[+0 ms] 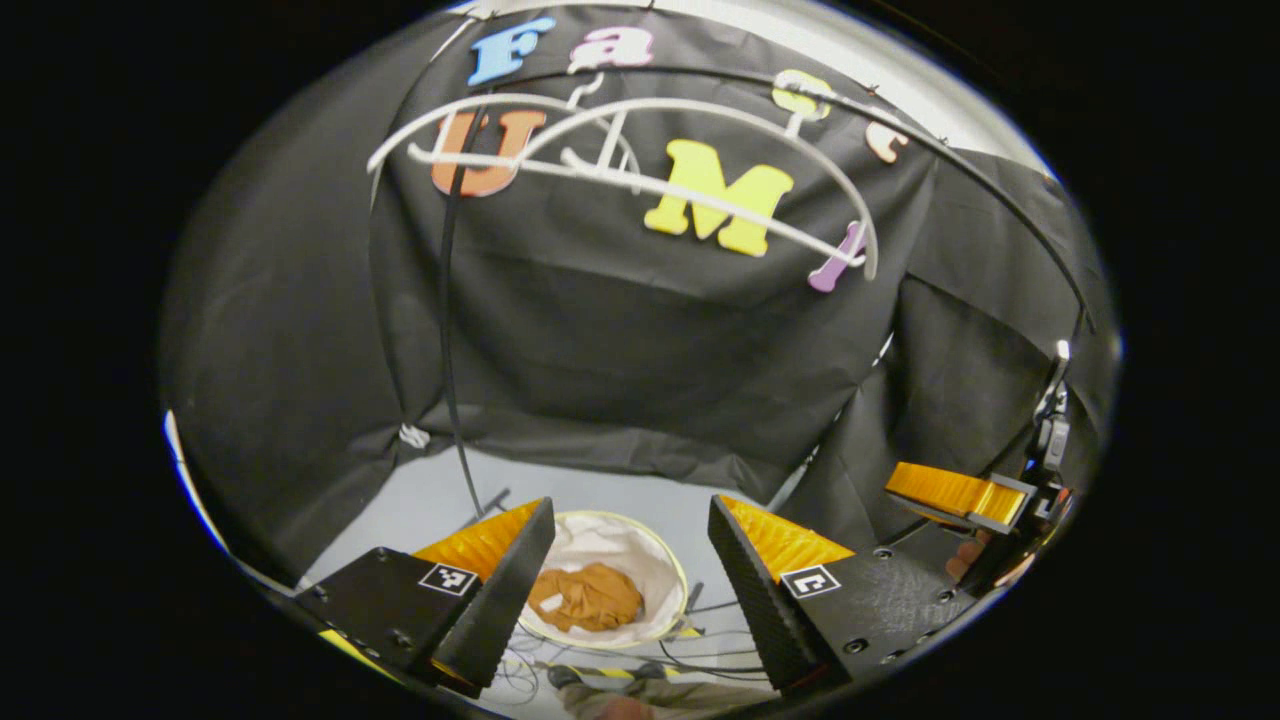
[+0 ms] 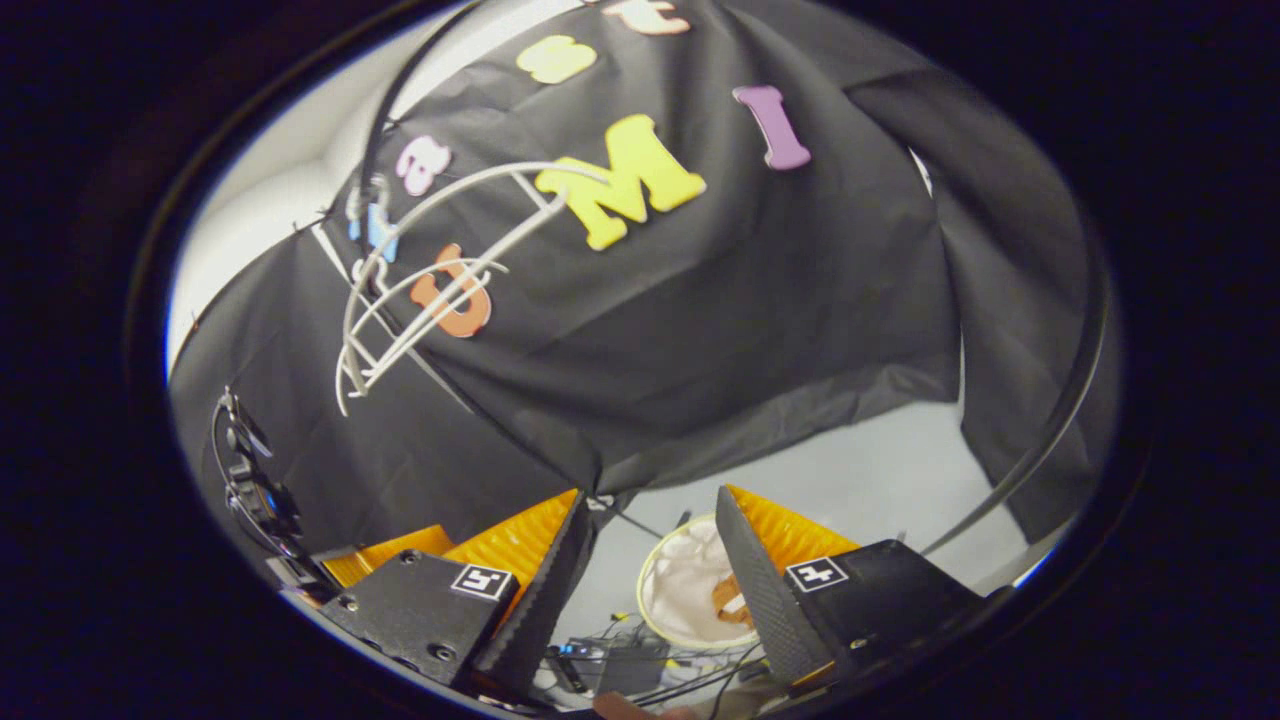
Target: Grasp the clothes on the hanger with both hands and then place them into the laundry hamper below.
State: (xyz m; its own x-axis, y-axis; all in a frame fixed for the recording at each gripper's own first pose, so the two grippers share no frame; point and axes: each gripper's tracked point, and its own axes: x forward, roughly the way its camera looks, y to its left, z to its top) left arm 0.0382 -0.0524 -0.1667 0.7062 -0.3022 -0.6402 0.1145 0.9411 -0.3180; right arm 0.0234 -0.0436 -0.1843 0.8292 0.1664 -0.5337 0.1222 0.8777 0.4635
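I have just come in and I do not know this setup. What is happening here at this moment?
A person holds a gripper in each hand, and the job looks almost finished. The brown garment lies crumpled inside the white laundry hamper on the floor. The white hangers hang bare on the rail above. The left gripper and the right gripper both have their jaws open and hold nothing, raised above the hamper.

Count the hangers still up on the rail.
2, as far as I can tell: bare white hangers hanging together in front of the black cloth, overlapping, so another could hide behind. The brown garment lies in the hamper.
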